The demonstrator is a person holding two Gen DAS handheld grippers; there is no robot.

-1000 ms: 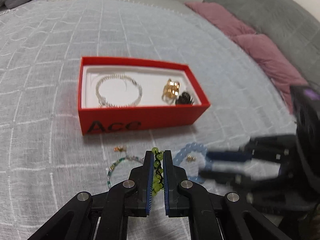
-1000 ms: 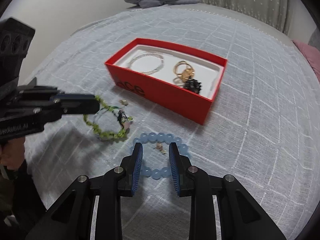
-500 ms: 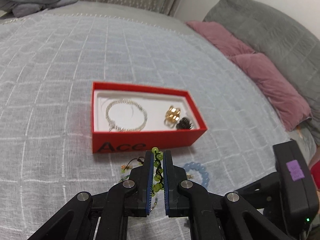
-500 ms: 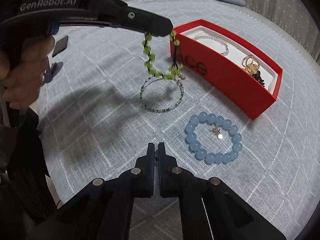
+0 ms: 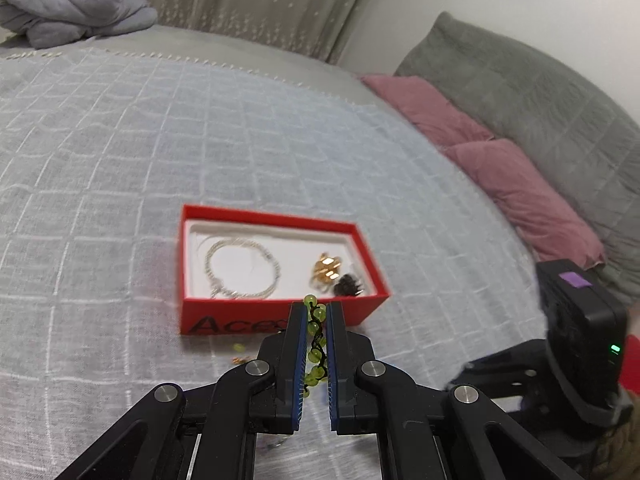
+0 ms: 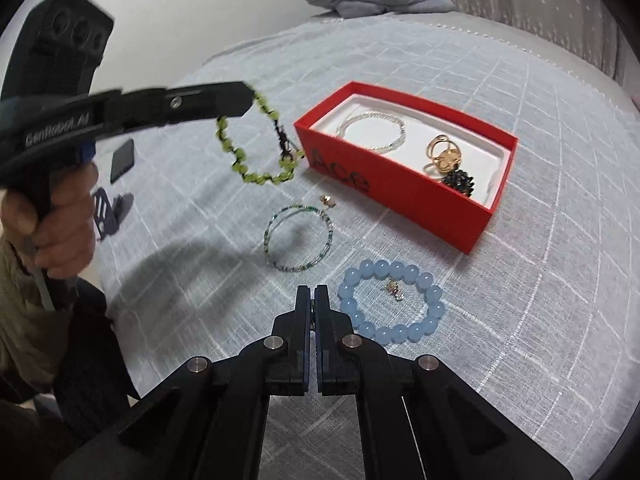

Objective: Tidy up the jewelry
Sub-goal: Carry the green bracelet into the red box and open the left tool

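Observation:
My left gripper (image 5: 316, 310) is shut on a green bead bracelet (image 5: 314, 354) and holds it in the air; in the right wrist view the bracelet (image 6: 256, 148) hangs from it, left of the red box (image 6: 400, 196). The red box (image 5: 240, 314) holds a silver bracelet (image 5: 242, 268), a gold ring (image 5: 326, 270) and a black piece (image 5: 347, 285). My right gripper (image 6: 313, 294) is shut and empty, just left of a blue bead bracelet (image 6: 392, 306) on the bedspread. A thin green-beaded bracelet (image 6: 300, 238) lies ahead of it.
A small gold earring (image 6: 328, 199) lies by the box front, another small charm (image 6: 394, 291) inside the blue bracelet. Pink and grey pillows (image 5: 512, 168) line the right side, a folded grey blanket (image 5: 76, 0) lies at the far end. A dark phone (image 6: 122, 160) lies at the left.
My left gripper has lifted the green bracelet off the bedspread and carried it up toward the box. My right gripper has shut and drawn back from the blue bracelet.

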